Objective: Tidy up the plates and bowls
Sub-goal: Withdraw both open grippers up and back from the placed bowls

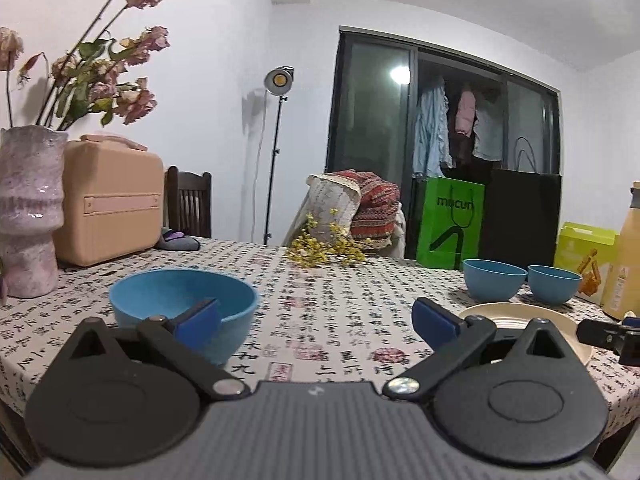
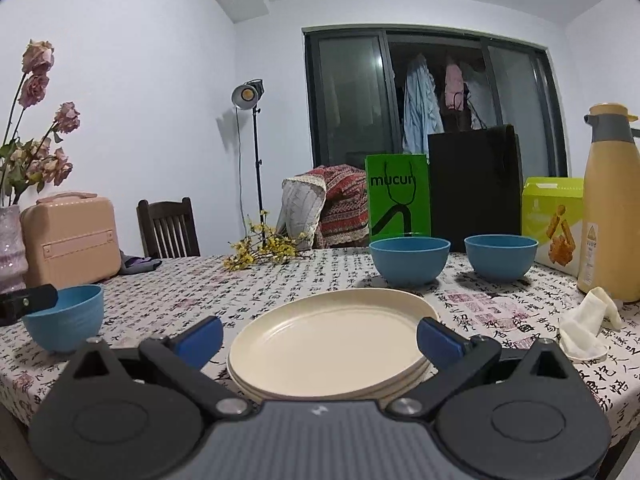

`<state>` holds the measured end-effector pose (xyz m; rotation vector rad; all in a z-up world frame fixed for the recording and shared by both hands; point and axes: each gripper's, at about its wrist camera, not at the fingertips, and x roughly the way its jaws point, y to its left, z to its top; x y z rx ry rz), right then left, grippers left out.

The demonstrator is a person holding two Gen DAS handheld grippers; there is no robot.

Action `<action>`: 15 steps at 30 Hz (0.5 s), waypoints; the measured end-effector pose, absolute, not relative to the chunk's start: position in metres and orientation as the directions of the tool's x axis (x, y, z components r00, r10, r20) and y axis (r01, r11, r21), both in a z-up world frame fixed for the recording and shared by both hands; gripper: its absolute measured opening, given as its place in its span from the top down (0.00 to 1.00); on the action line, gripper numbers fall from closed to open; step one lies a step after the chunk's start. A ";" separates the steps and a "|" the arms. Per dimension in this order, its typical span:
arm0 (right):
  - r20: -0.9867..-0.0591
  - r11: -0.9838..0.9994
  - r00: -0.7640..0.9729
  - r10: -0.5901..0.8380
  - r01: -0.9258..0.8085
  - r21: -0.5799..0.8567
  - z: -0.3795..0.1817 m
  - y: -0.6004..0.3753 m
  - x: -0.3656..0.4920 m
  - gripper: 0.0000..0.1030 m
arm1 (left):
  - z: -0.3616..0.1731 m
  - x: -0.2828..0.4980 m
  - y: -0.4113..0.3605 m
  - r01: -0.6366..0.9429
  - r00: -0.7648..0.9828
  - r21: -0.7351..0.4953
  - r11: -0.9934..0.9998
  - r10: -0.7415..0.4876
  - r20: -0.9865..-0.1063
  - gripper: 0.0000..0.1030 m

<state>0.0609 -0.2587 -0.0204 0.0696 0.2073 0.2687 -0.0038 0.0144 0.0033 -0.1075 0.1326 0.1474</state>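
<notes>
Left tool (image 1: 316, 316) wide open, empty, beside round matte blue bowl (image 1: 183, 312); right tool (image 2: 320, 336) wide open, empty, over smooth cream plates (image 2: 332, 344).

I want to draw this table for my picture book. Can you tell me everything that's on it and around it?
bowls: three, blue; two side by side at the far right, one alone at the left.
plates: a cream stack, near middle, exact count unclear.
vase of flowers: one, pinkish, far left.
small case: one, peach, beside the vase.
yellow flower sprig: one, far middle.
flask: one, yellow with grey top, far right.
box: one, lime green, beside the flask.
crumpled white thing: one, right of the plates.
bags: one green, one black, far edge.
chair: one, dark wood, behind.
lamp: one, on a stand.
left gripper: open, by the lone bowl.
right gripper: open, over the plates.
</notes>
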 end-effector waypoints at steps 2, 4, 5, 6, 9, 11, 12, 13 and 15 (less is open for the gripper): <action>-0.212 0.954 0.932 0.295 -0.274 0.122 -0.019 -0.263 0.065 0.00 | 0.003 -0.001 0.010 -0.135 0.983 -0.098 0.986 0.121 -0.139 0.00; -0.227 0.952 0.927 0.300 -0.274 0.140 -0.016 -0.266 0.068 0.00 | 0.004 0.002 0.006 -0.118 0.985 -0.099 0.988 0.103 -0.140 0.00; -0.230 0.951 0.925 0.301 -0.273 0.145 -0.015 -0.267 0.069 0.00 | 0.004 0.004 0.004 -0.105 0.986 -0.101 0.989 0.091 -0.141 0.00; -0.231 0.951 0.925 0.301 -0.272 0.146 -0.015 -0.268 0.069 0.00 | 0.004 0.006 0.001 -0.094 0.987 -0.101 0.990 0.079 -0.142 0.00; -0.231 0.958 0.933 0.277 -0.251 0.135 -0.012 -0.272 0.067 0.00 | 0.007 0.012 -0.006 -0.058 0.990 -0.097 0.994 0.045 -0.133 0.00; -0.219 0.962 0.940 0.262 -0.238 0.133 -0.010 -0.275 0.065 0.00 | 0.009 0.013 -0.010 -0.031 0.991 -0.097 0.995 0.018 -0.130 0.00; -0.213 0.963 0.943 0.256 -0.230 0.138 -0.009 -0.276 0.065 0.00 | 0.011 0.014 -0.011 -0.019 0.991 -0.091 0.996 0.007 -0.131 0.00; -0.210 0.964 0.945 0.251 -0.223 0.146 -0.007 -0.278 0.065 0.00 | 0.012 0.015 -0.012 -0.013 0.991 -0.082 0.997 0.002 -0.131 0.00; -0.205 0.963 0.947 0.249 -0.218 0.160 -0.003 -0.280 0.066 0.00 | 0.016 0.015 -0.013 -0.006 0.992 -0.070 0.998 -0.003 -0.122 0.00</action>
